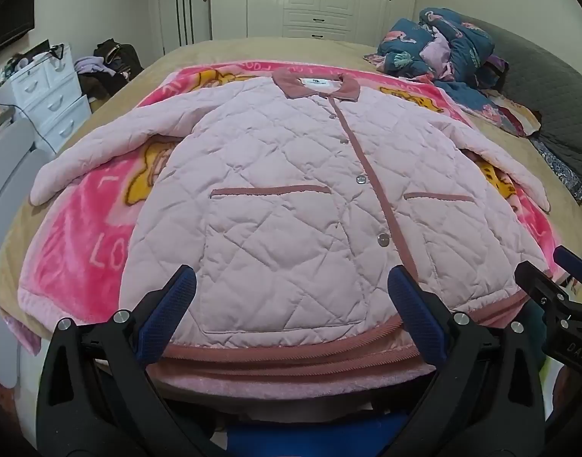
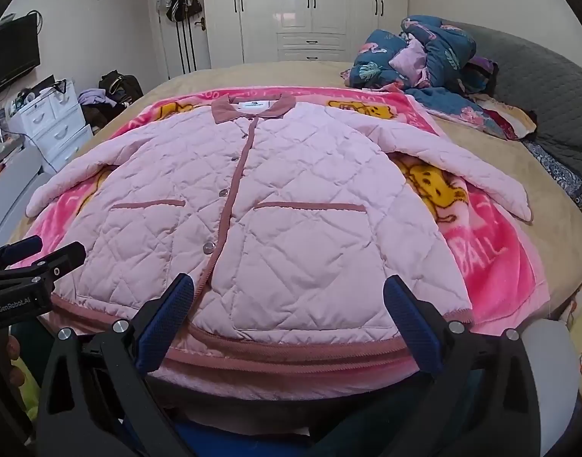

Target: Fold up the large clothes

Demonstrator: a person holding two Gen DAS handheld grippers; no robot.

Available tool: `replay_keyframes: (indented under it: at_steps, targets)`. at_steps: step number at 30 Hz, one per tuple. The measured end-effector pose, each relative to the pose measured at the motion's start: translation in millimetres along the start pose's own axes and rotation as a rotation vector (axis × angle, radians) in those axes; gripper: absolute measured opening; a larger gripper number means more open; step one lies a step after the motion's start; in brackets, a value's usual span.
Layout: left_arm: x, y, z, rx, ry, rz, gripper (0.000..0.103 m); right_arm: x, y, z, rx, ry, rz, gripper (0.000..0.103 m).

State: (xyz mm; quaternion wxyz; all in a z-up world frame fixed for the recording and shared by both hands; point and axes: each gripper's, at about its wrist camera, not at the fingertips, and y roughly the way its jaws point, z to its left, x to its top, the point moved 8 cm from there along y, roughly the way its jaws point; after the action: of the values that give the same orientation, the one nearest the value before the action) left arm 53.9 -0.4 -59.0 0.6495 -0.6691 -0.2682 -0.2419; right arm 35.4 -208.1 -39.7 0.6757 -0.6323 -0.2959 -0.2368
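Seeing pale pink quilted jacket (image 1: pixel 291 198) lying flat, front up, on pink cartoon blanket (image 1: pixel 81 228) — buttoned shut, dusty-rose collar pointing away, both sleeves spreading outward, two trimmed pockets showing, hem lying nearest me.

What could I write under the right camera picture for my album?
Open right gripper poised over the hem of a pink quilted jacket spread flat on a pink cartoon blanket.
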Motion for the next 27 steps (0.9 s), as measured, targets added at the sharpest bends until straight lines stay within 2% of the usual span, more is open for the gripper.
replay_keyframes:
  at_steps: [27]
  targets:
    - [0.2, -0.2, 0.1, 0.003, 0.001, -0.001, 0.094, -1.0, -1.1, 2.7, 0.006, 0.009, 0.003, 0.099]
